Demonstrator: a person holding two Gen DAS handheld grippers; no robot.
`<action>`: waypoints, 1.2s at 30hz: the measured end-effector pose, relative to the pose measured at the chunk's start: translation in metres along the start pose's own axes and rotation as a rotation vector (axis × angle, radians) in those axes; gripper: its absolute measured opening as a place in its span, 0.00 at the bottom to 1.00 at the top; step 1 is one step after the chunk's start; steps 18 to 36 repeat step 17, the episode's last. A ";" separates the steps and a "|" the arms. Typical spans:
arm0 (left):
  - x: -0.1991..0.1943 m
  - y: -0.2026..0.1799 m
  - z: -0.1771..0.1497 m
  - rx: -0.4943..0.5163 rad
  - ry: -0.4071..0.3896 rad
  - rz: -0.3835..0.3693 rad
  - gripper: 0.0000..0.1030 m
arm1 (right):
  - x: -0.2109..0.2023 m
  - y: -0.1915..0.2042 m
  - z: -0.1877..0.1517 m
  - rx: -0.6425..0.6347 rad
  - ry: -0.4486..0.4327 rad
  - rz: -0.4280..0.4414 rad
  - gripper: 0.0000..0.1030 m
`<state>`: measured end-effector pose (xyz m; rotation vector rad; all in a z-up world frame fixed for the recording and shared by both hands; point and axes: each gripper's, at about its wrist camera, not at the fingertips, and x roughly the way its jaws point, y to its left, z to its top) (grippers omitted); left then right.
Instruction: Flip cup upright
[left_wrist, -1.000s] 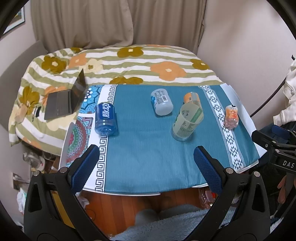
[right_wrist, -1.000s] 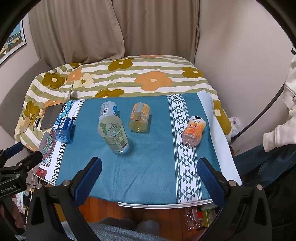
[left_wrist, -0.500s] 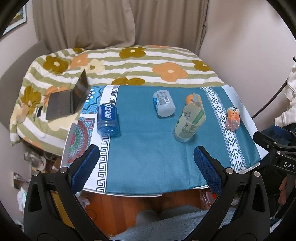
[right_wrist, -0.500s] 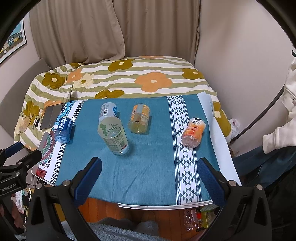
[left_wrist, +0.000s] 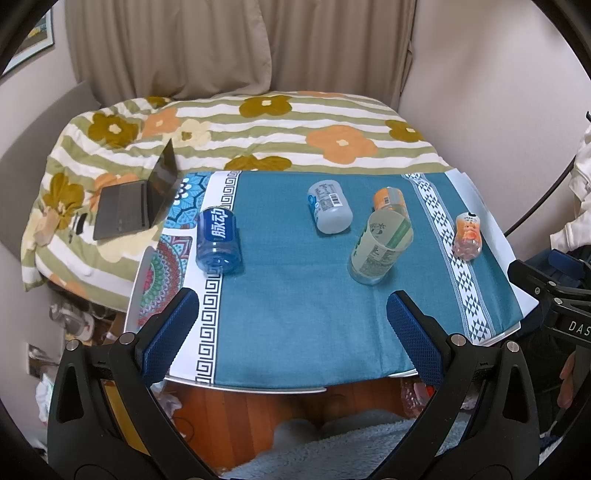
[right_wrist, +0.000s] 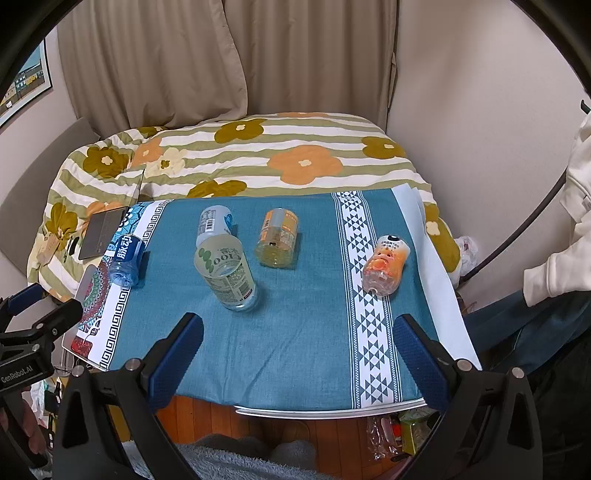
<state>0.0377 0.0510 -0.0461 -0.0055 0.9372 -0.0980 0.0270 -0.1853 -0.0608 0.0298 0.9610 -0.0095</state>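
Several cut-bottle cups sit on a teal tablecloth (left_wrist: 295, 295). A green-labelled cup (left_wrist: 380, 247) (right_wrist: 225, 273) stands on end near the middle; I cannot tell which end is up. On their sides lie a blue cup (left_wrist: 218, 240) (right_wrist: 125, 258), a white cup (left_wrist: 328, 210) (right_wrist: 214, 221), an orange cup (left_wrist: 388, 199) (right_wrist: 277, 236) and a peach cup (left_wrist: 467, 236) (right_wrist: 384, 266). My left gripper (left_wrist: 291, 306) hangs open over the table's near edge. My right gripper (right_wrist: 299, 325) is open too, nothing between its fingers.
An open laptop (left_wrist: 136, 206) rests on the flowered quilt (left_wrist: 295, 140) left of the table. Bed, curtains and wall lie behind. A person's white sleeve (right_wrist: 554, 266) is at the right. Wooden floor and a fluffy rug (left_wrist: 332, 443) show below the table edge.
The left gripper has drifted slightly, shifting its view a little. The cups have not moved and both grippers stay open.
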 end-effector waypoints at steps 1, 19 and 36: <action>0.000 0.000 0.000 0.000 0.000 0.001 1.00 | 0.000 0.001 -0.001 0.001 0.001 0.001 0.99; -0.003 0.002 0.005 0.006 -0.025 0.010 1.00 | -0.001 0.002 0.000 -0.002 0.000 -0.002 0.99; -0.003 0.002 0.005 0.006 -0.025 0.010 1.00 | -0.001 0.002 0.000 -0.002 0.000 -0.002 0.99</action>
